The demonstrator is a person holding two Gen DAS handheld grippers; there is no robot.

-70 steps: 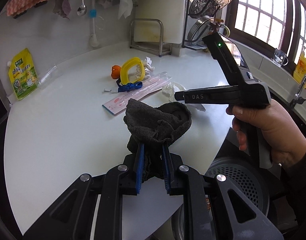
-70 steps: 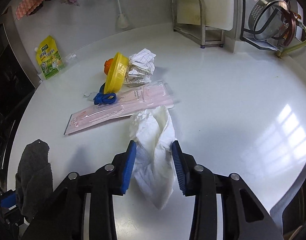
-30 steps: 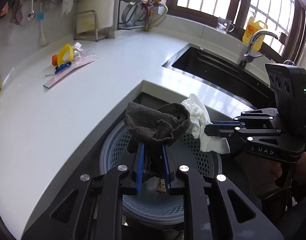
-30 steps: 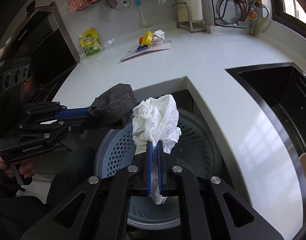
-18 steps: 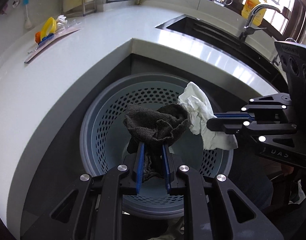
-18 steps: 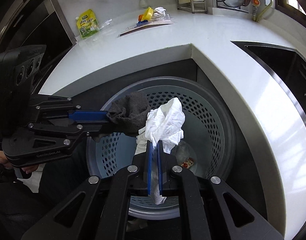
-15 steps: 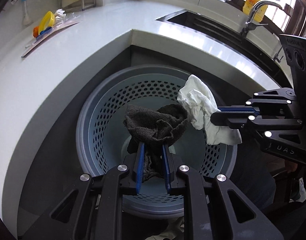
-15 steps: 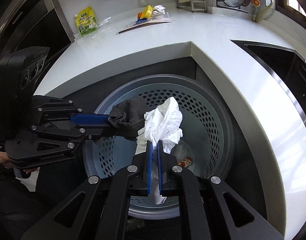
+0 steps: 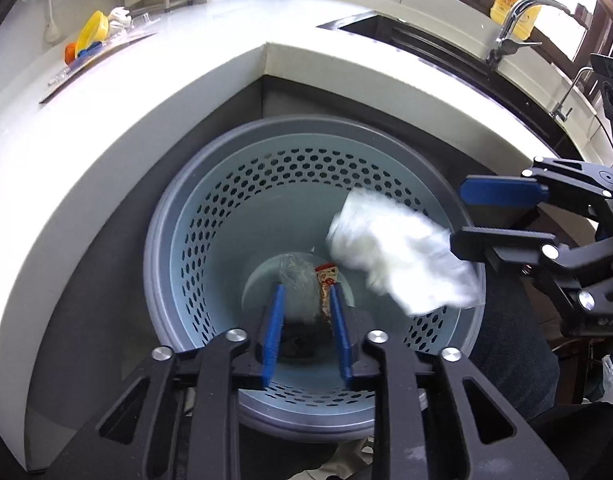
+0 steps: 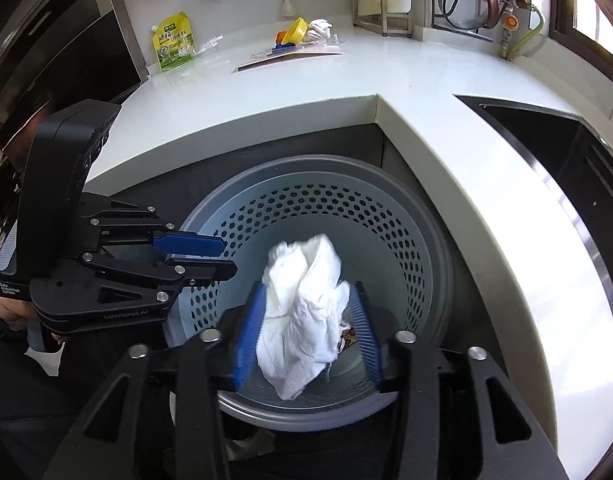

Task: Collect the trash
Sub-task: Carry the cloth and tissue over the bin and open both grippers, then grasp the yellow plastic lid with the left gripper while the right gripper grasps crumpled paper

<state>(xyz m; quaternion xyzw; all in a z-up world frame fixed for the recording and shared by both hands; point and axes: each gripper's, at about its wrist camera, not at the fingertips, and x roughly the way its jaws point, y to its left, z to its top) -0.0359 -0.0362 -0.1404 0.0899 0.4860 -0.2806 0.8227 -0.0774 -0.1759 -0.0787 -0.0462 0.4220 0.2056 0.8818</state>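
both claws over round perforated plastic bin (image 9: 178,240). right gripper (image 10: 306,328) jaws just parted, crumpled white tissue (image 10: 302,320) loose between. left gripper (image 9: 306,332) jaws just opened, empty; dark cloth (image 9: 298,340) on bin floor.

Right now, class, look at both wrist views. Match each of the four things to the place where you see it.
Things:
1. white tissue
2. dark cloth
3. yellow-green pouch
4. tap

Places:
A. on the white counter
B. at the bottom of the perforated bin
C. beside the sink
D. blurred, over the bin's mouth

Pairs: 1-D, 2-B, 3-A, 4-C
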